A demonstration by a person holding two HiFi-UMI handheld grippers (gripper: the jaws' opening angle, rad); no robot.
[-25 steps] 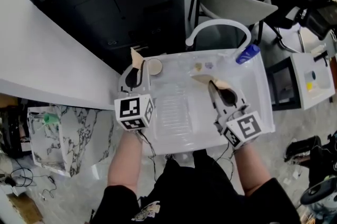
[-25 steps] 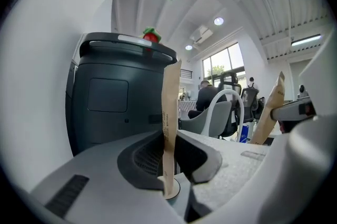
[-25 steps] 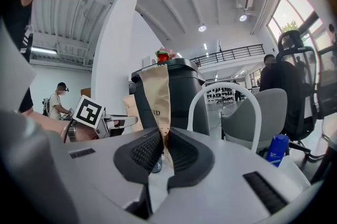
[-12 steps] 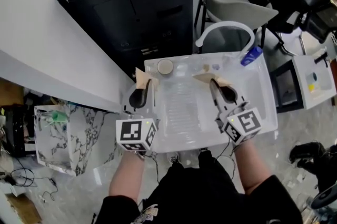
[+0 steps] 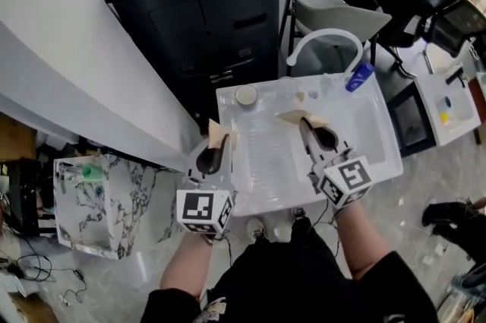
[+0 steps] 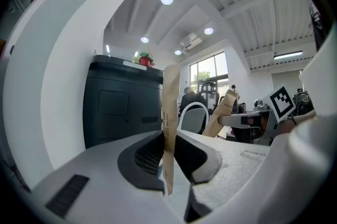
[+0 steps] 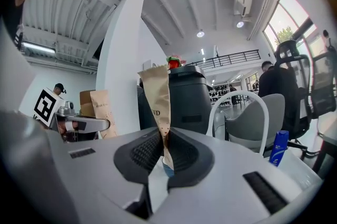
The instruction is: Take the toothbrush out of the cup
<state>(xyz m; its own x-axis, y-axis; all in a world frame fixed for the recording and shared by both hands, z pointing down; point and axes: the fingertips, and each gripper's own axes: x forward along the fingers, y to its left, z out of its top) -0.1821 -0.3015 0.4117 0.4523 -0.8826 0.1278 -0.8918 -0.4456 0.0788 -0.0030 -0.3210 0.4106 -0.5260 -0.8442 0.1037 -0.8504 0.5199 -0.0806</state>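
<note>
Cup point(image 5: 246, 95) left of bottle point(image 5: 360, 77), on tray point(image 5: 364, 139)

The table point(image 5: 372, 120) lies free across its middle and right side. Along its upper edge stand a cup point(image 5: 246, 95) at left and a blue bottle point(image 5: 360, 77) at right. A black cabinet point(image 5: 205, 17) and a chair point(image 5: 338, 14) rise close behind.

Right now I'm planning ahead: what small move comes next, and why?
Probably lay down the paper strip in the left gripper: that one and the right gripper are each shut on brown paper, so neither can reach into the cup.
</note>
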